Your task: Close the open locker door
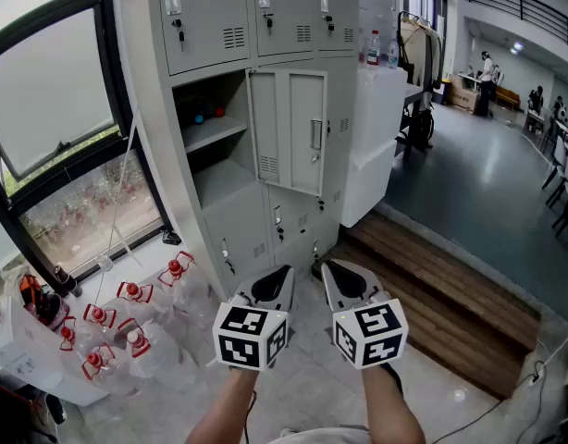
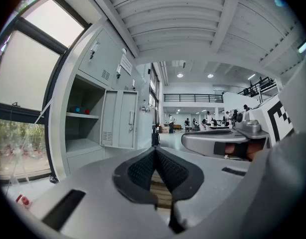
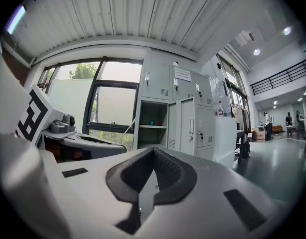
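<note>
Left gripper (image 1: 282,272), right gripper (image 1: 329,266): jaws together, empty | locker door (image 1: 289,128) swung out, locker's middle row, well ahead | likely light, stiff metal, free-swinging; push panel near handle (image 1: 315,135)

Left gripper (image 1: 277,280), right gripper (image 1: 339,277) side by side, pointing roughly level; jaws of both closed, nothing gripped.
</note>
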Demonstrator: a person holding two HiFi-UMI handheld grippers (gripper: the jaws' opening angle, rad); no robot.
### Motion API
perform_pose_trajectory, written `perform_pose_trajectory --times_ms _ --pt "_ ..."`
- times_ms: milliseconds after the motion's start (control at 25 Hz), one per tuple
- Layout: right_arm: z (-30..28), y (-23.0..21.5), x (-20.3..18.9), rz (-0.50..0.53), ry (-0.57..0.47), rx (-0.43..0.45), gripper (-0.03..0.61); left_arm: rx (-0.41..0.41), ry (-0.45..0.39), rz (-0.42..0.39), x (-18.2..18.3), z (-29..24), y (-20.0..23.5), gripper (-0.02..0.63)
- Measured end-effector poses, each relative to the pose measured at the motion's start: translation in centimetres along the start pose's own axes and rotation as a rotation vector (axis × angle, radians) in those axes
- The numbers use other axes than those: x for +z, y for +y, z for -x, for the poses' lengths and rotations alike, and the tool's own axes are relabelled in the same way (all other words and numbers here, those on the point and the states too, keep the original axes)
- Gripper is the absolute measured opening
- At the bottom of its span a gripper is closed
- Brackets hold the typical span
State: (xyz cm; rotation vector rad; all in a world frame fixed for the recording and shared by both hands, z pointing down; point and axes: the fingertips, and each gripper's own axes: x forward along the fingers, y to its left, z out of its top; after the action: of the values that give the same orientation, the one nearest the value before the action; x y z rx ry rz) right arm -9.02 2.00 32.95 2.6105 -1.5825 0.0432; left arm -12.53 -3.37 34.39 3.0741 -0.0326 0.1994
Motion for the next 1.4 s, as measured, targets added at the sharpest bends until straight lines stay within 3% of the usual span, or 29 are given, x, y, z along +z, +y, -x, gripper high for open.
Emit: perform_pose_trajectory --times_ms 200,800,1400 --pt "0.0 -0.8 0.1 -0.010 -0.028 -0.042 0.006 -0.014 -0.001 -0.001 0.0 -0.7 -0.1 0.006" --pt "-1.7 -5.7 -1.3 -0.040 -0.050 0.005 0.005 0.006 -0.003 0.001 -0.1 -6.0 -1.6 0.006" --pt "-8.2 -16.4 -0.1 -0.076 -0.089 0.174 0.006 0.126 0.019 -0.054 2.7 -18.5 -2.9 0.006"
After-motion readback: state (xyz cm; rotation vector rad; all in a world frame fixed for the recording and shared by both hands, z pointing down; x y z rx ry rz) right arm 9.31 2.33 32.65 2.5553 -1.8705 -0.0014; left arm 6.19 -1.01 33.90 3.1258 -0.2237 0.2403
